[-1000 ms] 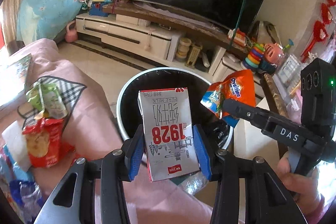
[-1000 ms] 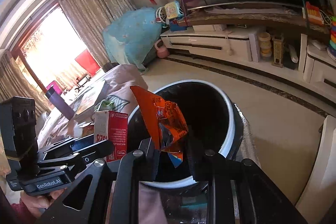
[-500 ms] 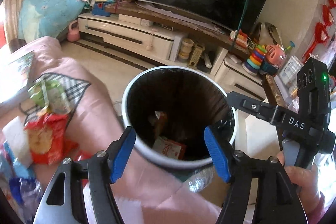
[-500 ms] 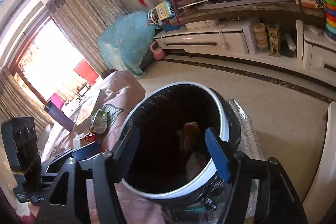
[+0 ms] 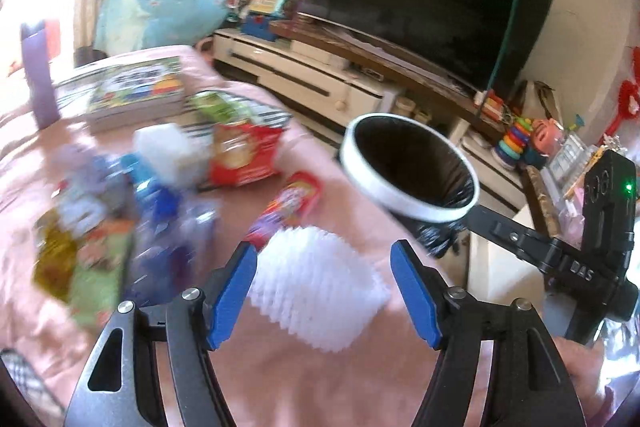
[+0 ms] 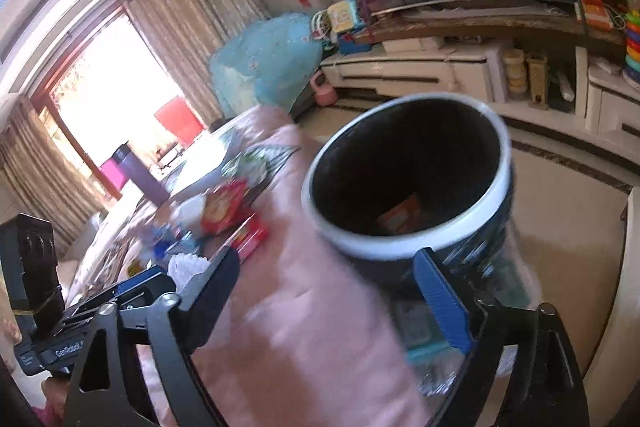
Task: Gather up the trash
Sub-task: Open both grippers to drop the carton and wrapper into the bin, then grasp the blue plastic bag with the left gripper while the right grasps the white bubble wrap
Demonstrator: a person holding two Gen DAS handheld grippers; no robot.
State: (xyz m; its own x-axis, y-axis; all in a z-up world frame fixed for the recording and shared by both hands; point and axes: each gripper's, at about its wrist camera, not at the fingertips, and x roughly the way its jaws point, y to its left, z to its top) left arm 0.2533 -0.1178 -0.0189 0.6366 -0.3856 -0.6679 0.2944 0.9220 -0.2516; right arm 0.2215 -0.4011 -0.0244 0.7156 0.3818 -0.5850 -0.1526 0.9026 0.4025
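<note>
In the left wrist view my left gripper (image 5: 325, 293) is open over the pink cloth, with a white foam net (image 5: 316, 287) lying between its blue pads (image 5: 234, 293), which do not press on it. The white-rimmed black bin (image 5: 400, 201) stands to the right, past the table edge. In the right wrist view my right gripper (image 6: 332, 289) hangs in front of the bin (image 6: 384, 251); its jaws are opening and hold nothing. An orange packet (image 6: 400, 215) lies in the bin. The right gripper (image 5: 508, 233) also shows beside the bin.
Blurred trash lies on the pink cloth (image 5: 320, 379): a red snack bag (image 5: 240, 155), a red-purple packet (image 5: 290, 201), a green packet (image 5: 220, 107), a white block (image 5: 172, 147), blue wrappers (image 5: 160, 203). A book (image 5: 132, 95) and purple bottle (image 5: 38, 79) sit behind. TV cabinet (image 6: 420, 71) stands across the floor.
The milk carton and the orange packet left the grippers and dropped into the bin. Both grippers opened. The left one swung left over the table to the foam net; the right one drew back from the bin.
</note>
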